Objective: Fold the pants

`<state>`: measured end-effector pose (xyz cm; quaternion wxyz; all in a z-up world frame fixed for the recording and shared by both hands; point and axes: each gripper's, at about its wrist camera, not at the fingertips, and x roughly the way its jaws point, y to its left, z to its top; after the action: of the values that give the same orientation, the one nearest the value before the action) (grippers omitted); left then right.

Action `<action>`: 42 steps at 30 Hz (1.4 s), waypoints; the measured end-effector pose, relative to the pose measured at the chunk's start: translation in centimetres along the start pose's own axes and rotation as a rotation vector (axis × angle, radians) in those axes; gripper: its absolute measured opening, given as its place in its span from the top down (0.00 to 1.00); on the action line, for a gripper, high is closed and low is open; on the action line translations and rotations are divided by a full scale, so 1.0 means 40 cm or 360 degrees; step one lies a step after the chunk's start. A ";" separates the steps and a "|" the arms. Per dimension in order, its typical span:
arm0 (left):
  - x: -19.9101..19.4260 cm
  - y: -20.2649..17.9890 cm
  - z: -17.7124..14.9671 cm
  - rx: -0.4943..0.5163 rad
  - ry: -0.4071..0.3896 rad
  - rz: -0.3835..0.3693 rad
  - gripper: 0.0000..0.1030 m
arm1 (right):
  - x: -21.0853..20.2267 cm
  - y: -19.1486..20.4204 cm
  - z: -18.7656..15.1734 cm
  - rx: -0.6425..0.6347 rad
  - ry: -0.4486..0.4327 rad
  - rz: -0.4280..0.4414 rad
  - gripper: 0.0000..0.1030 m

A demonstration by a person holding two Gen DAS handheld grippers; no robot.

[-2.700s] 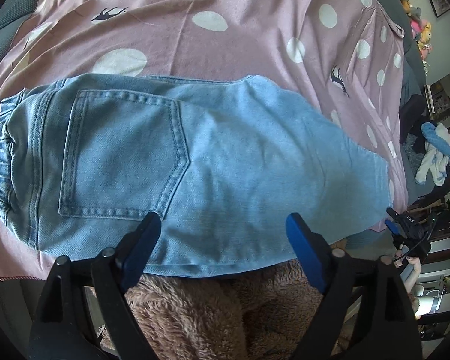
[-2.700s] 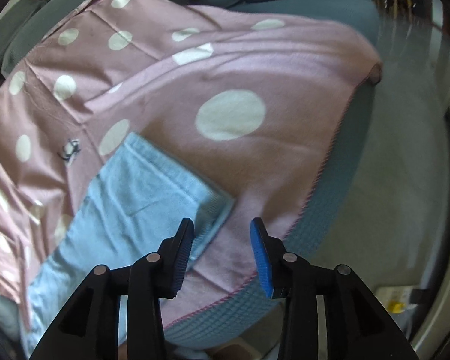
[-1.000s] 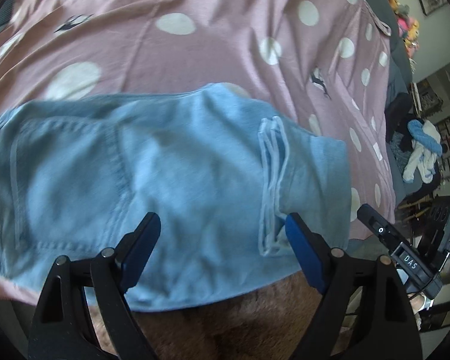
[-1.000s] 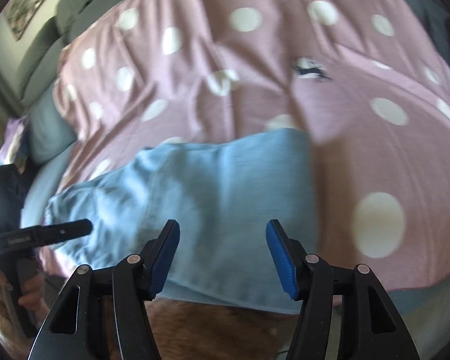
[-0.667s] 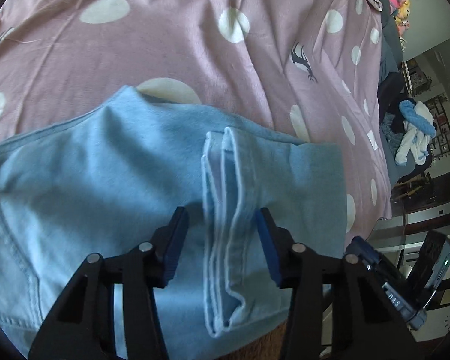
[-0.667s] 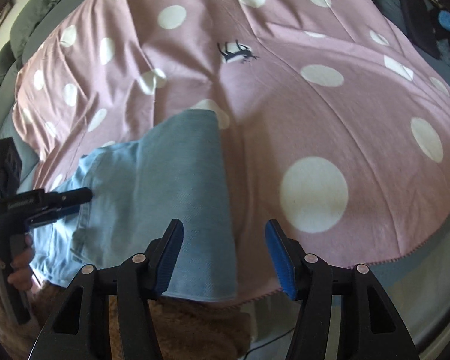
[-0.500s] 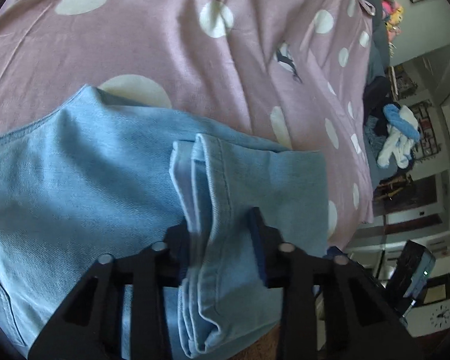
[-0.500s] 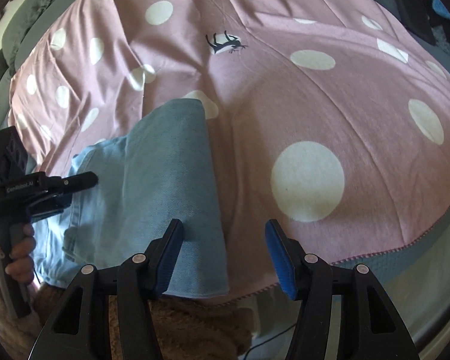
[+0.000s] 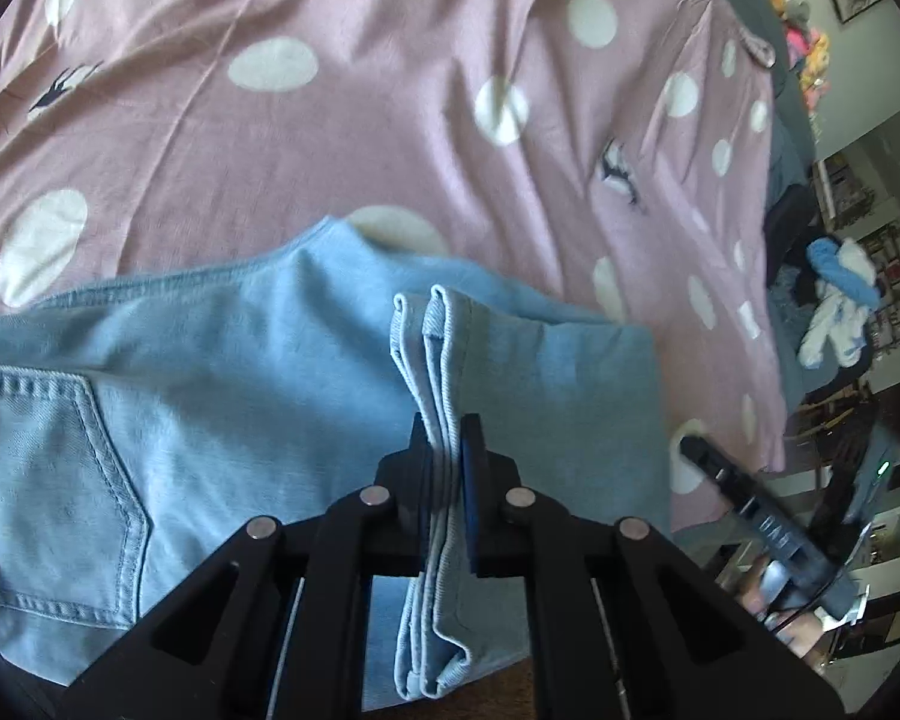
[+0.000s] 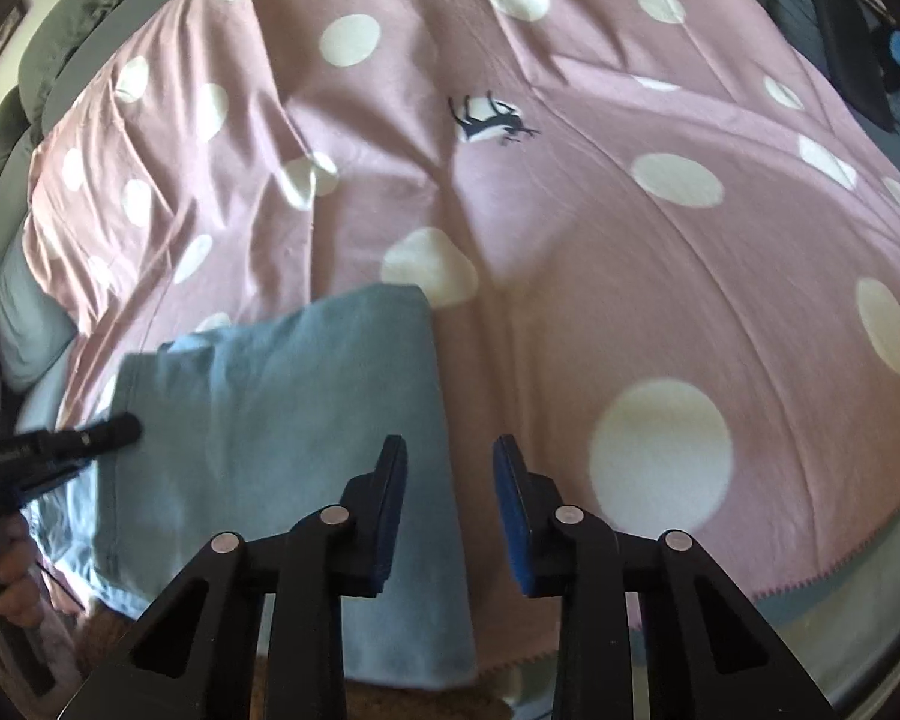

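left gripper (image 9: 447, 456): jaws have just clamped together on the stacked hem layers (image 9: 429, 354) of the pants (image 9: 222, 384); pads pressed onto the denim, cloth runs straight through between them.
right gripper (image 10: 447, 480): jaws have just been narrowing but a gap remains; they straddle the folded edge (image 10: 444, 468) of the pants, pads not visibly on cloth. Nothing held, as far as I can tell.
pants location: flat on the polka-dot sheet (image 9: 390, 120), at its near edge; leg end doubled back over the seat, back pocket (image 9: 48, 480) facing up.
risk 1: left pinch sits near one end of the hem stack; likely a lower layer slips out on lift, so the fold skews.
risk 2: right jaws close beside the edge and may also grab the sheet underneath, dragging the bedding.
risk 3: only one side held; lifting now would twist the fold.
count: grippers 2; pants 1; back pockets visible 1; hem edges in stack at least 2, exact number unclear; sheets 1.
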<state>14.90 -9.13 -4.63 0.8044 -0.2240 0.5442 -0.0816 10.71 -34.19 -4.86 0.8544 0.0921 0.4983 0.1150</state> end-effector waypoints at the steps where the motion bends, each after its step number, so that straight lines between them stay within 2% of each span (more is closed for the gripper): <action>1: 0.011 0.002 -0.004 0.0014 0.0005 0.0038 0.91 | 0.014 0.011 0.013 -0.0010 0.0009 0.0017 0.69; 4: 0.043 -0.003 -0.022 0.0101 0.0006 0.0178 0.86 | 0.065 0.039 0.042 -0.0045 0.0048 0.0024 0.69; 7: 0.045 -0.005 -0.028 0.0139 -0.0010 0.0213 0.84 | 0.116 0.051 0.050 -0.0057 0.0134 -0.0036 0.69; 14: 0.029 0.012 -0.049 0.0133 0.0000 0.0194 0.81 | 0.092 0.044 0.003 -0.0120 0.0105 -0.0061 0.69; 24: -0.004 0.004 -0.120 0.0211 -0.0041 0.0257 0.74 | 0.047 0.038 -0.084 -0.0135 0.0151 -0.0058 0.69; 34: -0.026 0.008 -0.166 0.0186 -0.0044 0.0247 0.70 | 0.035 0.036 -0.125 -0.0097 0.0170 -0.0053 0.69; 35: -0.029 0.006 -0.172 0.0193 -0.0039 0.0246 0.66 | 0.036 0.037 -0.126 -0.0094 0.0168 -0.0053 0.68; 36: -0.026 0.007 -0.180 0.0189 -0.0003 0.0243 0.57 | 0.038 0.037 -0.125 -0.0091 0.0168 -0.0055 0.68; 42: -0.031 0.009 -0.208 0.0194 -0.0017 0.0219 0.55 | 0.039 0.043 -0.129 -0.0095 0.0160 -0.0078 0.68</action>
<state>6.80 -10.62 -6.31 0.8232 -0.1370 0.5480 -0.0579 6.76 -31.86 -8.21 0.8332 0.0485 0.5392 0.1132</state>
